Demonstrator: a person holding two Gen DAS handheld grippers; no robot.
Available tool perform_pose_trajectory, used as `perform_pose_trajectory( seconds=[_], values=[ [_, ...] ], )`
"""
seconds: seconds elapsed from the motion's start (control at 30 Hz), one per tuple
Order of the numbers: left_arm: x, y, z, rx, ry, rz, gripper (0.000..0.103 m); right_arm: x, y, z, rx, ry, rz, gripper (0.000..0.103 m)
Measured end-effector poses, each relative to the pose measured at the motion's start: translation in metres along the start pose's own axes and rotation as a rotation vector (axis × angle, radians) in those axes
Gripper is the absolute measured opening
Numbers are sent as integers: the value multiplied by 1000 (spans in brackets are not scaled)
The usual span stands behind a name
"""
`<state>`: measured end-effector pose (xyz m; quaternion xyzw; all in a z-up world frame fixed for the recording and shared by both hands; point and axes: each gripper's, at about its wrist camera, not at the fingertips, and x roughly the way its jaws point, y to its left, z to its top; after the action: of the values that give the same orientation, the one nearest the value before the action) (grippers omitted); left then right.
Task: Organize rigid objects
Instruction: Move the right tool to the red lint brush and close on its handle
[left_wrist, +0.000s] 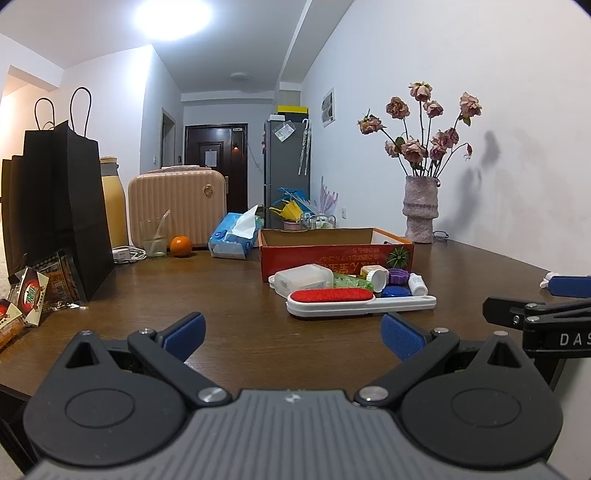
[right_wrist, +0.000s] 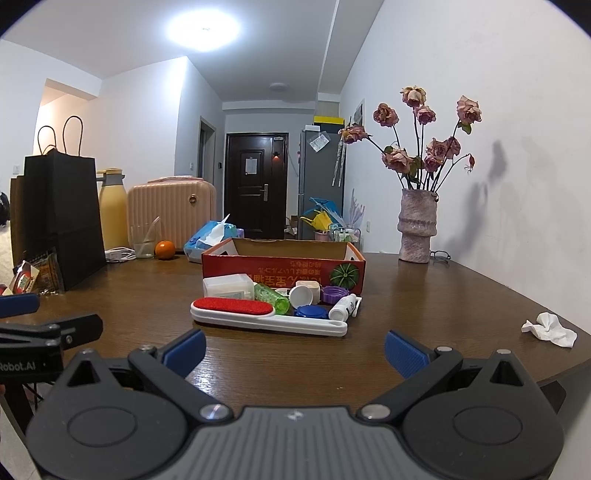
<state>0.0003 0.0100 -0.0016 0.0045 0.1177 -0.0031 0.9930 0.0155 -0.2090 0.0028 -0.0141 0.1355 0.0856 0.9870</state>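
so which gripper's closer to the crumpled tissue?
Right. The crumpled tissue lies on the table just ahead and to the right of the right gripper. The left gripper sits further left, jaws open like the right's.

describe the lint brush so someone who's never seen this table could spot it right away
Find the red cardboard box near the middle of the wooden table. A cluster of small containers lies in front of it, and the lint brush lies flat along the cluster's near edge. It is the only long item there: white, with a red fuzzy pad at one end and a handle.
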Motion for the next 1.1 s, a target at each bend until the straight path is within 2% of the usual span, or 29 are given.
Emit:
perform_pose_trajectory(
  seconds=[0.27, 0.4, 0.5, 0.6, 0.7, 0.8, 0.87, 0.97, 1.1],
  values=[
    [23, 2, 0, -8, 48, 43, 103, 24, -13, -11, 23, 15, -21, 103],
    [48, 4, 4, -14, 90, 19, 103, 48, -25, -14, 40, 44, 0, 103],
    [66, 4, 6, -19, 95, 63, 103, 66, -35, -13, 65, 38, 12, 103],
    [89, 8, 12, -26, 122, 72, 103, 83, -43, -11, 61, 12, 44, 103],
    [106, 15, 19, -62, 98, 41, 103, 109, -51, -3, 43, 113, 60, 103],
    [122, 19, 28, -106, 54, 60, 103, 138, -58, 8, 48, 218, 39, 103],
    [138, 17, 35, -84, 85, 56, 103, 152, -67, 13, 56, 222, 64, 103],
    [168, 15, 42, -59, 159, 9, 103, 173, -85, 22, 99, 245, 131, 103],
    [202, 14, 46, -49, 242, -14, 103, 200, -103, 34, 105, 286, 136, 101]
  ],
)
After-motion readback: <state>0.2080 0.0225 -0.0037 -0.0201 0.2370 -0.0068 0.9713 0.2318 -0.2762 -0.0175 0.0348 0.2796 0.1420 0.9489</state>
